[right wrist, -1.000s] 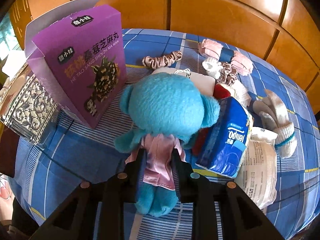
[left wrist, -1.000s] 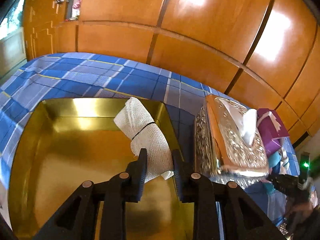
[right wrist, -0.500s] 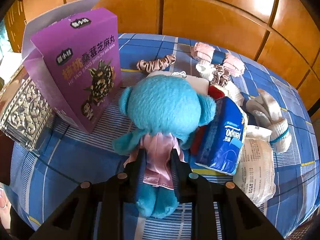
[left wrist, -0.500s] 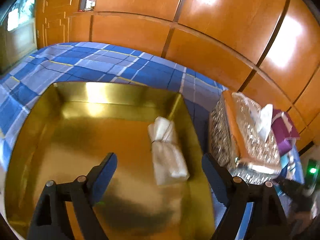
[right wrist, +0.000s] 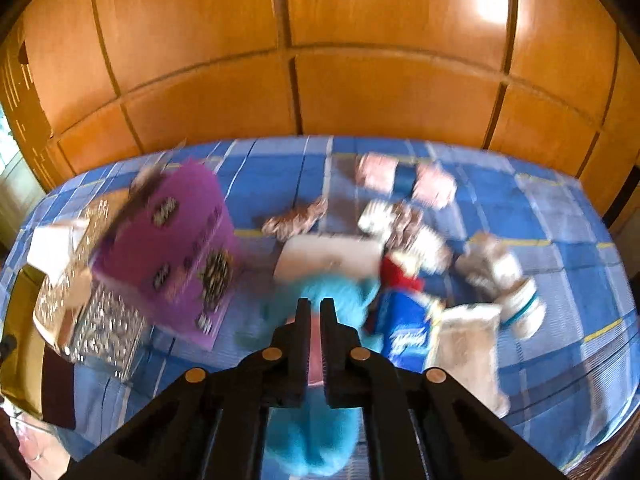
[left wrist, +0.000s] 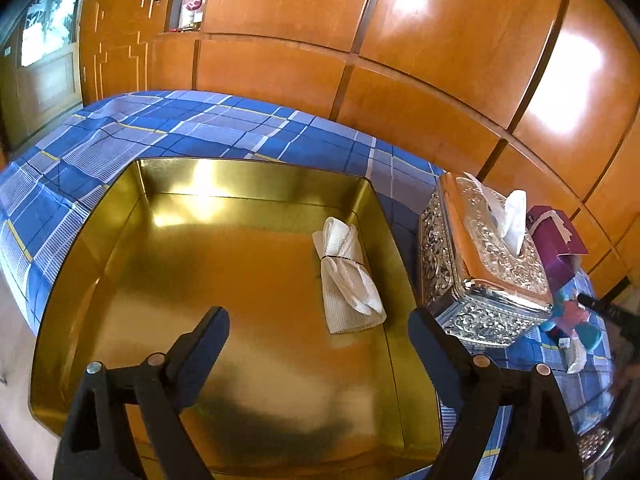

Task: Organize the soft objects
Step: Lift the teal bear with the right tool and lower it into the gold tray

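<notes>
Left gripper (left wrist: 318,322): my jaws opening wide, empty, clear of bundled white cloth (left wrist: 347,278) lying at 2 o'clock in gold tin (left wrist: 248,178) | Right gripper (right wrist: 311,320): I pinch blue plush toy's (right wrist: 316,432) pink dress, to carry it tinward.

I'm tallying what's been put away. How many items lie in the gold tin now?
1. A white cloth bundle tied with a dark band lies by the right wall of the gold tin. Its near edge is hidden behind the gripper.
</notes>
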Demonstrator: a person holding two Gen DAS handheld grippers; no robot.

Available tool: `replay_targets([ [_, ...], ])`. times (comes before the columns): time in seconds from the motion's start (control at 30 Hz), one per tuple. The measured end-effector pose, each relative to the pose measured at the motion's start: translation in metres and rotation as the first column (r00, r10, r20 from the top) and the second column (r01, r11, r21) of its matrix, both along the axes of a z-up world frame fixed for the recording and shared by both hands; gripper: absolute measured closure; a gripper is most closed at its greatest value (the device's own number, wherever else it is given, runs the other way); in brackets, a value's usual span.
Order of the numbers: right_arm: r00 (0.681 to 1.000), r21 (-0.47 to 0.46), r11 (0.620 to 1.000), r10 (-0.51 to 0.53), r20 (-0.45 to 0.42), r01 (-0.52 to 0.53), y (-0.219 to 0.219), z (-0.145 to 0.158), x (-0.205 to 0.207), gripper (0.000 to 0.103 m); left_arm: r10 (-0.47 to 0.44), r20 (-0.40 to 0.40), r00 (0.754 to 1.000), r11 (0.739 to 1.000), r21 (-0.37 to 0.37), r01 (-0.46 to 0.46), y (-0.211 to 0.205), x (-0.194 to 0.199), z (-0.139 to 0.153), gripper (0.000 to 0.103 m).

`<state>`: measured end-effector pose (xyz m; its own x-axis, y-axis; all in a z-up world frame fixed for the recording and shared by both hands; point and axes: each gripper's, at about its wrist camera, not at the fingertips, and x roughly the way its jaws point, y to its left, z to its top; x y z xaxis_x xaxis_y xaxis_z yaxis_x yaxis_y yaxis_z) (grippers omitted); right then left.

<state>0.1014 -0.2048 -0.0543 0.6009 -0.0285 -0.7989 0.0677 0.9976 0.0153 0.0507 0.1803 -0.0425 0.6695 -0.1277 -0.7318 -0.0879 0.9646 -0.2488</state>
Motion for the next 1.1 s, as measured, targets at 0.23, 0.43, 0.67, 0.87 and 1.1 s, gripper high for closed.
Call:
replay_targets([
  [0.23,0.986,0.11,0.993,0.053,-0.161,-0.035,-0.007,-0.021,0.008,0.092,-0.012,-0.004,1.0,1.0,-0.021,0.012,0.001,-0.005,-0.001,0.012],
  [0.43,0.982,0.294,0.955,0.014,-0.19,0.044,-0.016,-0.039,0.0,0.061,-0.003,-0.004,1.0,0.999,-0.032,0.002,0.003,-0.008,-0.001,0.011],
  [0.67,0.966,0.273,0.958,-0.015,-0.257,0.087,0.002,-0.072,0.005,0.061,-0.008,0.012,1.0,1.0,-0.03,0.009,0.003,-0.011,0.003,0.01],
  [0.87,0.982,0.182,0.981,-0.025,-0.186,0.06,0.009,-0.049,0.004,0.084,-0.033,0.012,0.999,0.999,0.003,0.033,-0.001,-0.014,0.002,0.01],
  [1.1,0.996,0.042,0.995,-0.085,-0.026,0.086,-0.011,0.024,0.019,0.084,-0.048,0.005,0.999,0.999,0.016,0.047,0.0,-0.012,0.004,0.009],
])
